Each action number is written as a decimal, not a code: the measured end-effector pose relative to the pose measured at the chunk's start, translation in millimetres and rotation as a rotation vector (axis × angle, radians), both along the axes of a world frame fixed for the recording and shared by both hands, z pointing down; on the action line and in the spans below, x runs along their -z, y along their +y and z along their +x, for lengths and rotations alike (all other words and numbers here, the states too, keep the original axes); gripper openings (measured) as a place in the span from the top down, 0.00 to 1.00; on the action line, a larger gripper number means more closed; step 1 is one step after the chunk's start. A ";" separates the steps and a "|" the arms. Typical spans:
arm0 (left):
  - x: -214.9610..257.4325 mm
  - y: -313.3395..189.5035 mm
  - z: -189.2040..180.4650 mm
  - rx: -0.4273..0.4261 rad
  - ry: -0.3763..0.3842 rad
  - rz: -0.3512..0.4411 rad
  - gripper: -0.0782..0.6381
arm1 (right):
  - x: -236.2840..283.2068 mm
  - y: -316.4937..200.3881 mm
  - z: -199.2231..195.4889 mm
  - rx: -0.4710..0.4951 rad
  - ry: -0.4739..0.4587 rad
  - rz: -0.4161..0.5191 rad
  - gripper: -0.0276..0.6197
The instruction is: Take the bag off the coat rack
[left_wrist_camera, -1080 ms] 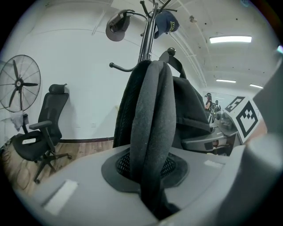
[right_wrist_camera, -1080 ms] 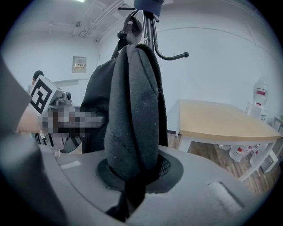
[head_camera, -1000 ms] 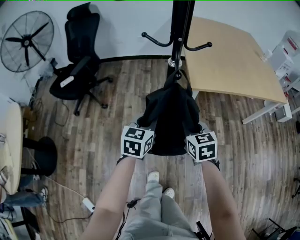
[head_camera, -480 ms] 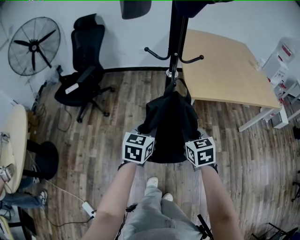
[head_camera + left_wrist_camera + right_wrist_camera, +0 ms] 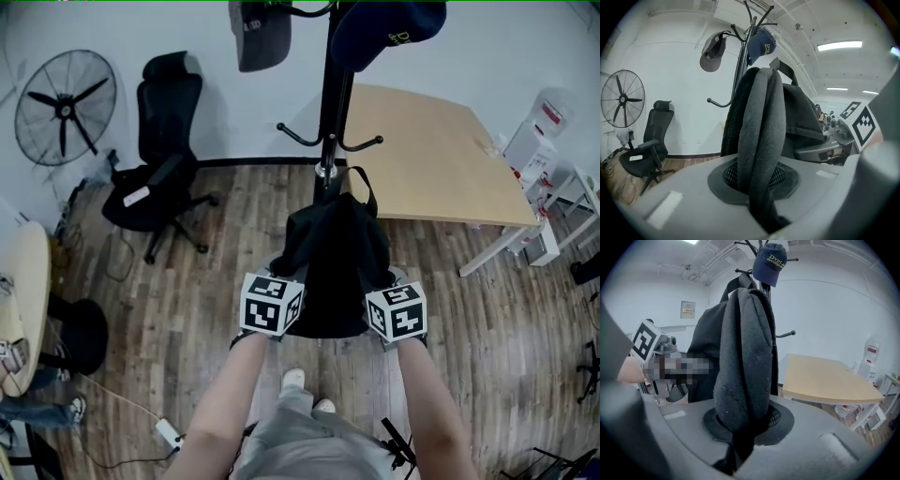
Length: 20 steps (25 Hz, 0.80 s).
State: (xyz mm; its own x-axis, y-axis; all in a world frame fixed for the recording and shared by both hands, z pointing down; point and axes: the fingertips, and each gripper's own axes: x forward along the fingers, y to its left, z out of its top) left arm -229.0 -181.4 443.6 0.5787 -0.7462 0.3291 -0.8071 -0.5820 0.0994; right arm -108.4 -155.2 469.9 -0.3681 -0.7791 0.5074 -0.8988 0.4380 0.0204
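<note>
Centre frame, a black bag [image 5: 337,262] sags soft and limp just in front of the coat rack [image 5: 330,112], with the left tool [image 5: 759,187] and right tool [image 5: 740,432] each clamped on a padded fold. It looks light and easy to grip. There is open floor [image 5: 187,272] at lower left; a bench [image 5: 422,150] crowds the upper right.

Black fabric bag [image 5: 337,262] upright, close before black coat rack [image 5: 332,112].

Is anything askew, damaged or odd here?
Nothing stands out. The coat rack stands upright, holding a grey cap and a navy cap; the left gripper and right gripper each clamp the black bag.
</note>
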 end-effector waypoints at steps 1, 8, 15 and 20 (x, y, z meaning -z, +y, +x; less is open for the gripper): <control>4.1 0.2 2.3 -0.003 0.003 0.005 0.80 | 4.4 0.3 2.5 -0.002 0.002 0.006 0.89; 37.9 -0.8 19.4 -0.044 0.015 0.049 0.80 | 37.3 2.2 19.4 -0.036 0.008 0.052 0.89; 81.8 -10.0 41.9 -0.101 0.028 0.127 0.80 | 76.8 1.1 40.0 -0.078 0.012 0.119 0.89; 107.1 -14.2 59.9 -0.144 0.046 0.172 0.80 | 101.2 1.3 57.3 -0.127 0.018 0.165 0.89</control>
State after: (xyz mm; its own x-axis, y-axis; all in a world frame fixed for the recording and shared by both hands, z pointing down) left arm -169.1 -195.6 336.5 0.6947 -0.6977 0.1749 -0.7114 -0.7024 0.0238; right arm -51.1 -153.9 368.7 -0.2538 -0.8917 0.3748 -0.9455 0.3104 0.0985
